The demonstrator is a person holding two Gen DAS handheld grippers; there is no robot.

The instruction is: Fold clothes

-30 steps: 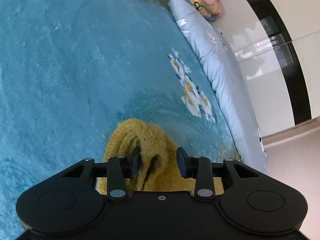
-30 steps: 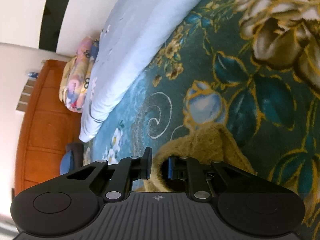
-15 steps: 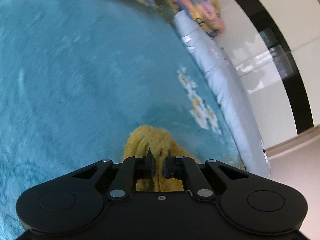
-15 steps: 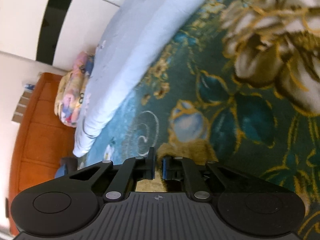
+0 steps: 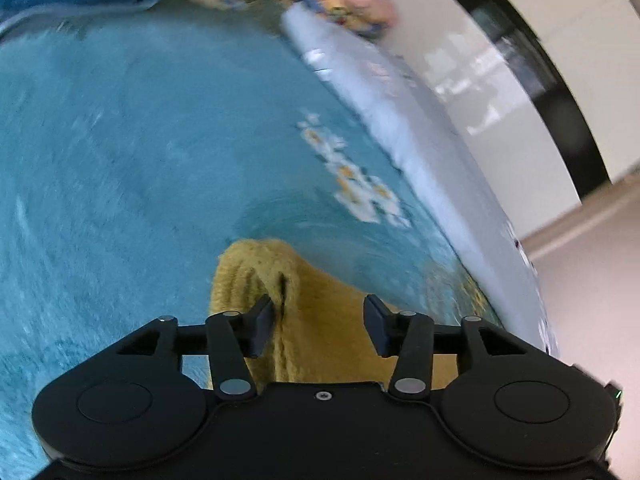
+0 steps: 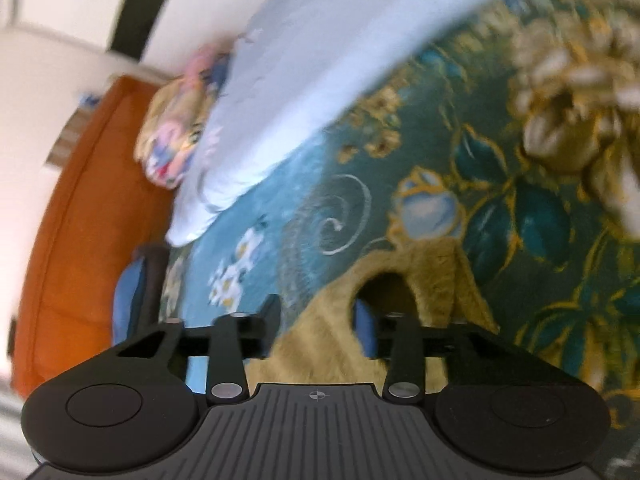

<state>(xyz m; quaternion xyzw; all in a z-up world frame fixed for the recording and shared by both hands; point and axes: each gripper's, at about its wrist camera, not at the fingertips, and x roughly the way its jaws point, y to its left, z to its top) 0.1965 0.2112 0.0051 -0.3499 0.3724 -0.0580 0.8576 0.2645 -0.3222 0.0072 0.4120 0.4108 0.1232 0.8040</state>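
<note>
On the teal bedspread [image 5: 120,160] we have just let go of the yellow knit [image 5: 320,320]: the left gripper [image 5: 320,322] and right gripper [image 6: 316,322] have just been opening and stand half open astride it, gripping nothing, so next we judge a fresh hold for another fold.

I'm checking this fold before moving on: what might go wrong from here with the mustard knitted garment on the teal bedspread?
Both jaws have just been opening. The left gripper straddles the mustard knitted garment; pulling away may snag its fuzzy knit. The right gripper has one finger inside an opening, which could drag the fold apart.
</note>
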